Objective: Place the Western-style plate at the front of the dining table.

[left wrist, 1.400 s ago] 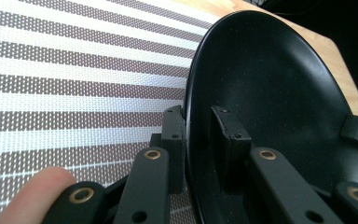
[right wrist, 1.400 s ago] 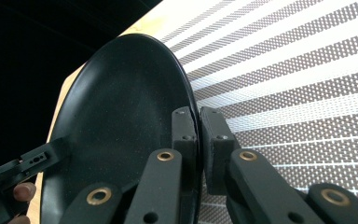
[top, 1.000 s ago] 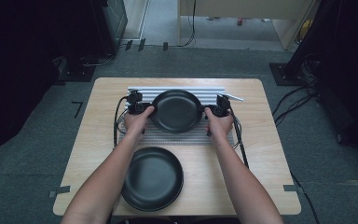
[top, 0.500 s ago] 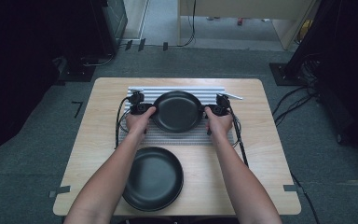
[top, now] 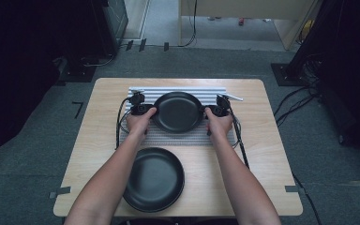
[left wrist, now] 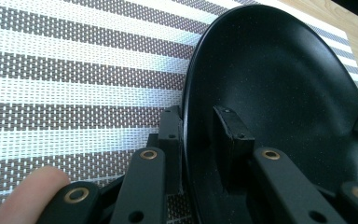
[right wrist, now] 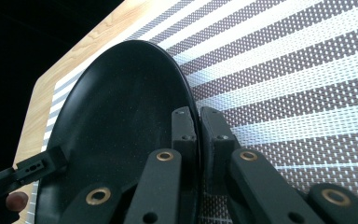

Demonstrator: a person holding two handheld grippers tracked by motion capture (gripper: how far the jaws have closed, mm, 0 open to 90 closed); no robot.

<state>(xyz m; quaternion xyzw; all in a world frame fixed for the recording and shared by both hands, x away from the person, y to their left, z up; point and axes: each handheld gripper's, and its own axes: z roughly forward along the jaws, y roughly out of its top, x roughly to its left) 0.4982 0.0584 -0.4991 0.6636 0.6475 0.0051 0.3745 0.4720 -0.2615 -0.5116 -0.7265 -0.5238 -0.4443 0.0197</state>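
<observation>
A black plate [top: 178, 111] is over the striped placemat [top: 183, 137] at the middle of the table, and whether it rests on the mat or hangs just above it is unclear. My left gripper [top: 149, 110] is shut on the plate's left rim. In the left gripper view the rim of the plate [left wrist: 279, 93] passes between the jaws of that gripper [left wrist: 199, 133], one jaw outside and one inside. My right gripper [top: 209, 111] is shut on the opposite rim. In the right gripper view its jaws [right wrist: 199, 127] pinch the edge of the plate [right wrist: 121, 116].
A second black plate [top: 153, 179] lies near the front edge of the wooden table [top: 272, 154], between the forearms. A thin pale stick [top: 234, 97] lies at the mat's far right corner. Cables trail from both grippers across the table.
</observation>
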